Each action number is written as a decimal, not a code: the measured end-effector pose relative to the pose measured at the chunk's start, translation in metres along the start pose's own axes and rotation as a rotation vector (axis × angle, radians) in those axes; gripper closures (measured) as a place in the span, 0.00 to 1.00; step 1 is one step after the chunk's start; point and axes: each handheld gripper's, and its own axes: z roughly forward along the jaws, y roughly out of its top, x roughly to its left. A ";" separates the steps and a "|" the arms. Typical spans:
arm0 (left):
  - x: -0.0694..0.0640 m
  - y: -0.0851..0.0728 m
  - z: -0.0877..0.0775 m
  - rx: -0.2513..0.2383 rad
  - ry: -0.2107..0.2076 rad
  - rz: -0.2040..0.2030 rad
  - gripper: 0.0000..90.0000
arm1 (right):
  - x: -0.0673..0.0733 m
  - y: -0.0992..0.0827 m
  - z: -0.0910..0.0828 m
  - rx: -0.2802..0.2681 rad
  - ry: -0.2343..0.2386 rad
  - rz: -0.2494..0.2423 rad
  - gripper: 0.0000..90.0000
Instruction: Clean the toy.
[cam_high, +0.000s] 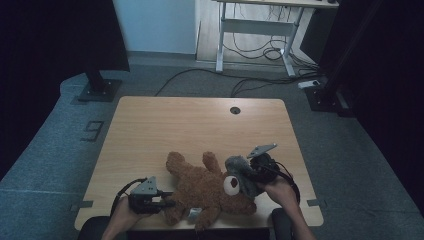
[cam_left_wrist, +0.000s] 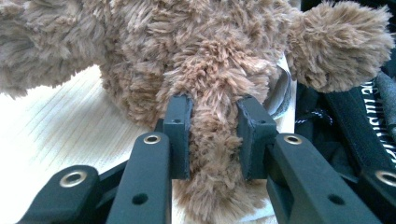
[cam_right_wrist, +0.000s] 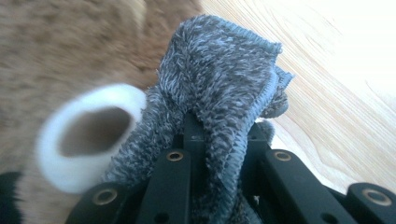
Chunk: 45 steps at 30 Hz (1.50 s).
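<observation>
A brown plush bear (cam_high: 210, 187) lies on its back near the front edge of the wooden table (cam_high: 200, 125). My left gripper (cam_high: 167, 199) comes in from the left and is shut on one furry limb (cam_left_wrist: 212, 154) of the bear (cam_left_wrist: 210, 70); both pads press into the fur on either side (cam_left_wrist: 212, 130). My right gripper (cam_high: 250, 175) is at the bear's head, shut on a grey fuzzy cloth (cam_high: 239, 167). That cloth (cam_right_wrist: 219, 70) drapes over and between the jaws (cam_right_wrist: 224, 135), next to the bear's white-ringed eye (cam_right_wrist: 88, 135).
A round cable hole (cam_high: 235, 110) sits near the table's far edge. Behind the table are a white-legged desk (cam_high: 260, 25), floor cables (cam_high: 250, 82) and two black stand bases (cam_high: 100, 90), (cam_high: 325, 97). A white tag (cam_high: 194, 214) hangs from the bear near the front edge.
</observation>
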 end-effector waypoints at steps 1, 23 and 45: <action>0.000 0.000 0.000 0.000 0.000 0.000 0.75 | -0.002 -0.002 0.001 0.005 -0.014 0.005 0.87; 0.000 0.000 0.000 -0.004 0.004 0.006 0.75 | 0.035 0.049 -0.018 -0.108 0.126 -0.120 0.87; 0.000 0.000 0.001 -0.012 0.003 0.002 0.75 | 0.000 0.038 0.042 0.059 0.119 -0.037 0.87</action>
